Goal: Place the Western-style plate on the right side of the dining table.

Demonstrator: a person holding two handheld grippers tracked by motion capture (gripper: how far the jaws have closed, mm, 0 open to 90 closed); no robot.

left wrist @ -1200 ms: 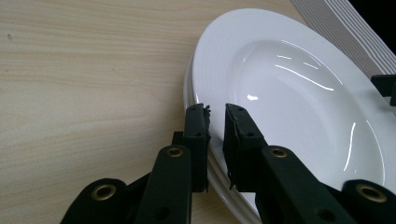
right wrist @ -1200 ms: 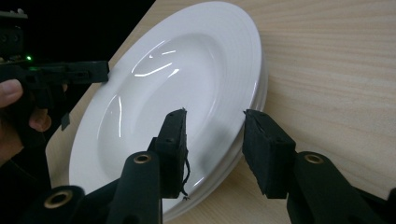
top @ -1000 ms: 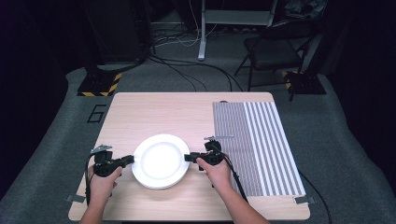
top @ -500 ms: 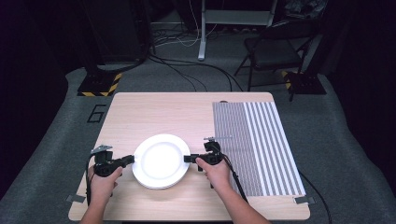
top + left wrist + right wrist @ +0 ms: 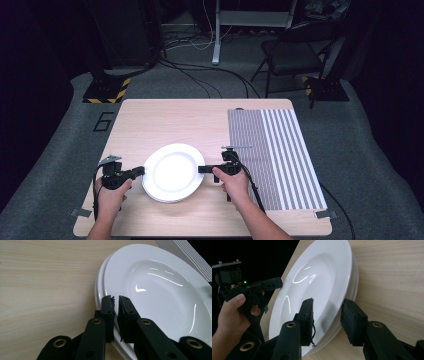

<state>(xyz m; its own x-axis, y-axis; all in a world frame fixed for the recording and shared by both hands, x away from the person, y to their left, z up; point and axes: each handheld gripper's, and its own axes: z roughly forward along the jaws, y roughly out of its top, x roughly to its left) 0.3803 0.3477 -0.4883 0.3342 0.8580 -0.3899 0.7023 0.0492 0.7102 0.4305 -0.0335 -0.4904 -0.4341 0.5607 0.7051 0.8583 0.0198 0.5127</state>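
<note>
Left gripper view: left gripper point(image 5: 116, 302) fingers hide plate point(image 5: 160, 290) rim.

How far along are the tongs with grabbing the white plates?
Done: the left tongs and the right tongs sit at opposite edges of the stacked plates. In hand: the left tongs look pinched onto the rim, while the right tongs are open around it. Left: the right tongs probably need to close, and the plates, flat on the table, are not yet lifted.
</note>
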